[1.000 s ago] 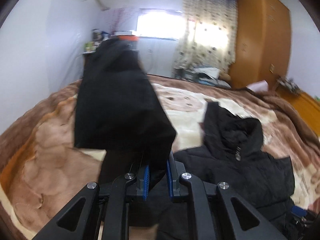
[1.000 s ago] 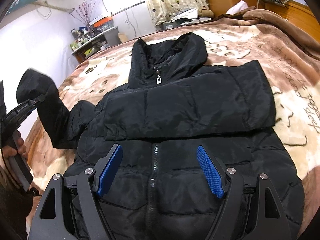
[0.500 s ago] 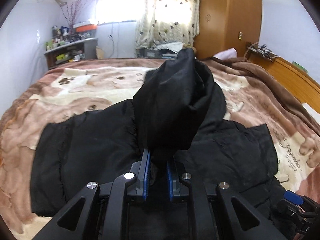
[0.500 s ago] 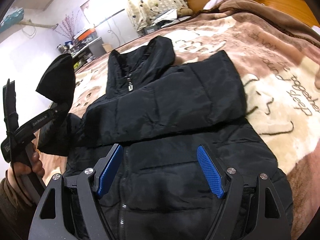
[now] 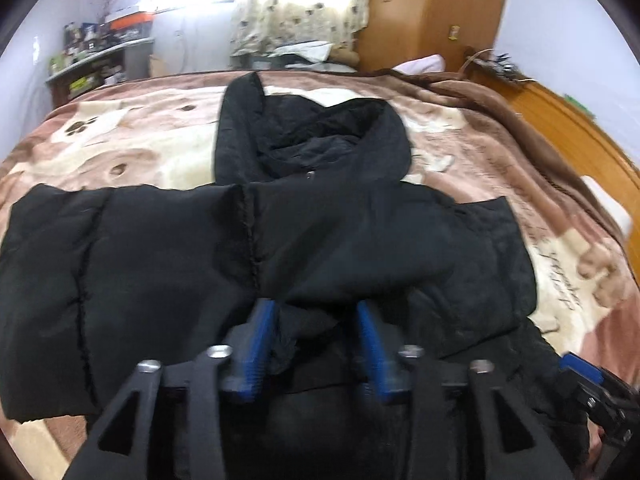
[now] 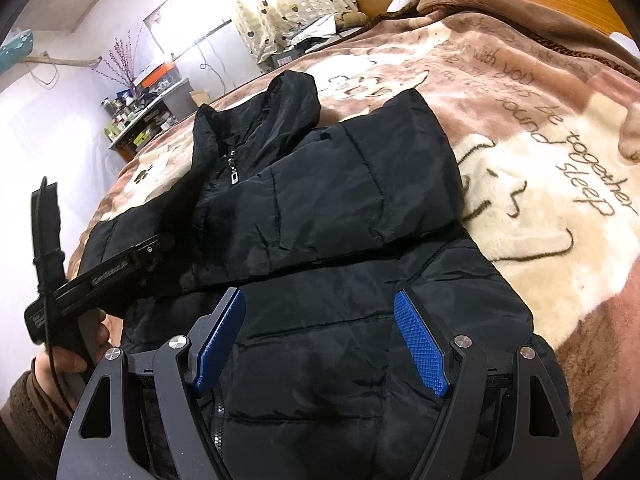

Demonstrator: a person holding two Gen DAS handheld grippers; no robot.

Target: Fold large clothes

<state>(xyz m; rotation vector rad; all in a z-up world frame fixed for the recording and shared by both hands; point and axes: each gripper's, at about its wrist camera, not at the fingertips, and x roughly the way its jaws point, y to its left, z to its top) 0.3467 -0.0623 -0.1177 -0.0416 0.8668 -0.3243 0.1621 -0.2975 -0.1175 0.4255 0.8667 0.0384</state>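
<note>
A black hooded puffer jacket (image 5: 360, 232) lies front up on the bed, and it also shows in the right wrist view (image 6: 340, 184). Both sleeves lie folded across its chest. My left gripper (image 5: 316, 336) is open just above the left sleeve's cuff (image 5: 296, 320), which lies loose between the blue pads. In the right wrist view the left gripper (image 6: 132, 256) shows at the jacket's left side. My right gripper (image 6: 320, 340) is open and empty above the jacket's lower front. Its tip (image 5: 580, 372) shows at the lower right of the left wrist view.
The brown and cream blanket (image 6: 540, 184) covers the bed. A wooden wardrobe (image 5: 432, 12) and a curtained window (image 5: 296, 4) stand behind. A cluttered shelf (image 5: 100, 52) is at the back left. A wooden headboard (image 5: 568, 120) runs along the right.
My left gripper carried the left sleeve across onto the jacket's chest, lowered it and opened, letting the cuff go. My right gripper stayed open over the lower front.
</note>
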